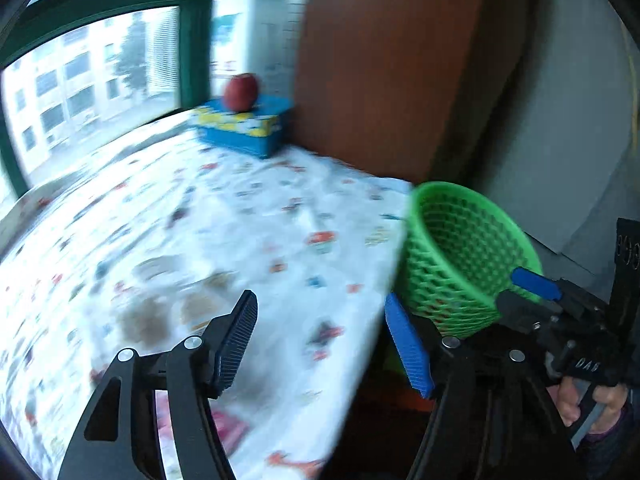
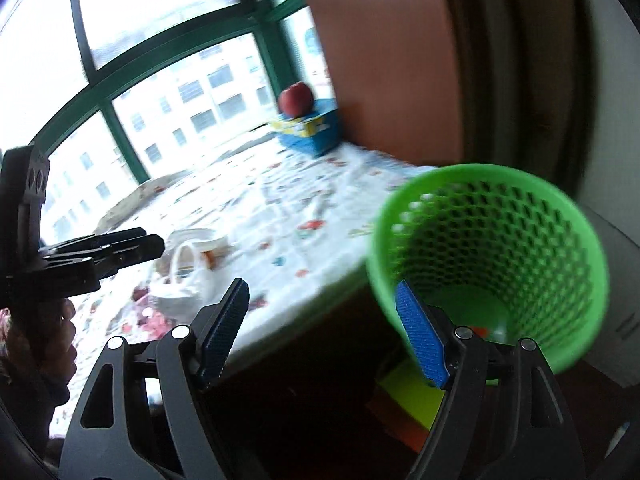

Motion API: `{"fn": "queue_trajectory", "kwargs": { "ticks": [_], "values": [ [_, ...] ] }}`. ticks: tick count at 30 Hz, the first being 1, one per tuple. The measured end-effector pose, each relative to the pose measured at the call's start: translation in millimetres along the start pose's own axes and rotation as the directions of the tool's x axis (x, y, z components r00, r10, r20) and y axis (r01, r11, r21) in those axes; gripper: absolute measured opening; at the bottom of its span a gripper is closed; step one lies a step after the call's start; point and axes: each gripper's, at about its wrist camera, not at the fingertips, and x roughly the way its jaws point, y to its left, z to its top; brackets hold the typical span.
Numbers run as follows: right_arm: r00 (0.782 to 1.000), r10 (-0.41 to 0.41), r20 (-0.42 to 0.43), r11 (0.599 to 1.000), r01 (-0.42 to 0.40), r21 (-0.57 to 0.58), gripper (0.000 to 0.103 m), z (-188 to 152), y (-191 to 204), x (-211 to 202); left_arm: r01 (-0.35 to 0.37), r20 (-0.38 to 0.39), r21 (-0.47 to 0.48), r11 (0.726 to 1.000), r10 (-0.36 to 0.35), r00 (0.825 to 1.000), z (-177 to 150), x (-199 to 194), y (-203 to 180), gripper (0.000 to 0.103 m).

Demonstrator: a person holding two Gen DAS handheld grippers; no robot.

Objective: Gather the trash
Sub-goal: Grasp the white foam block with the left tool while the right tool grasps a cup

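A green mesh waste basket point(image 1: 464, 256) point(image 2: 492, 256) hangs tilted in the air past the table's right edge. In the right wrist view my right gripper point(image 2: 324, 332) looks open, with its right finger point(image 2: 420, 340) inside the basket rim; in the left wrist view the right gripper point(image 1: 536, 284) sits at the rim, and whether it pinches the wall is unclear. My left gripper point(image 1: 324, 344) is open and empty over the patterned tablecloth point(image 1: 224, 220). White crumpled trash point(image 2: 188, 280) lies on the table near the left gripper point(image 2: 120, 252). Small bits lie at the basket's bottom.
A red apple point(image 1: 241, 92) sits on a blue box point(image 1: 248, 128) at the table's far corner by the window. A brown cabinet point(image 1: 380, 72) stands behind. Brown stains point(image 1: 152, 316) mark the cloth. A yellow-green object point(image 2: 408, 392) lies on the floor below the basket.
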Motion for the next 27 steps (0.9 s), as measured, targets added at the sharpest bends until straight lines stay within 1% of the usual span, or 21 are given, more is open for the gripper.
{"fn": "queue_trajectory", "kwargs": {
  "ticks": [5, 10, 14, 16, 19, 21, 23, 25, 27],
  "values": [
    [0.997, 0.068, -0.028, 0.997, -0.069, -0.031, 0.075, 4, 29, 21, -0.078, 0.002, -0.099, 0.992, 0.078, 0.997, -24, -22, 57, 0.064],
    [0.989, 0.134, -0.067, 0.988, -0.138, -0.066, 0.075, 1, 62, 41, -0.153, -0.017, -0.197, 0.968, 0.152, 0.988, -49, -37, 104, 0.064],
    [0.978, 0.178, -0.104, 0.978, -0.188, -0.093, 0.075, -2, 87, 58, -0.186, -0.033, -0.259, 0.948, 0.184, 0.982, -70, -48, 130, 0.064],
    [0.972, 0.201, -0.118, 0.972, -0.213, -0.096, 0.075, -3, 97, 67, -0.191, -0.040, -0.287, 0.939, 0.188, 0.981, -79, -50, 140, 0.064],
    [0.970, 0.204, -0.129, 0.971, -0.217, -0.099, 0.075, 1, 111, 80, -0.207, -0.057, -0.320, 0.925, 0.200, 0.978, -92, -52, 153, 0.064],
    [0.969, 0.203, -0.142, 0.969, -0.220, -0.113, 0.075, 5, 122, 91, -0.206, -0.062, -0.336, 0.919, 0.196, 0.979, -97, -50, 156, 0.064],
    [0.962, 0.218, -0.166, 0.964, -0.238, -0.115, 0.075, 10, 135, 105, -0.206, -0.069, -0.351, 0.913, 0.194, 0.979, -103, -50, 162, 0.064],
    [0.965, 0.193, -0.178, 0.968, -0.217, -0.127, 0.075, 13, 145, 117, -0.211, -0.077, -0.363, 0.908, 0.196, 0.978, -109, -51, 166, 0.064],
    [0.963, 0.174, -0.208, 0.969, -0.205, -0.137, 0.075, 15, 156, 133, -0.213, -0.079, -0.374, 0.903, 0.198, 0.977, -114, -52, 170, 0.064]
  ]
}}
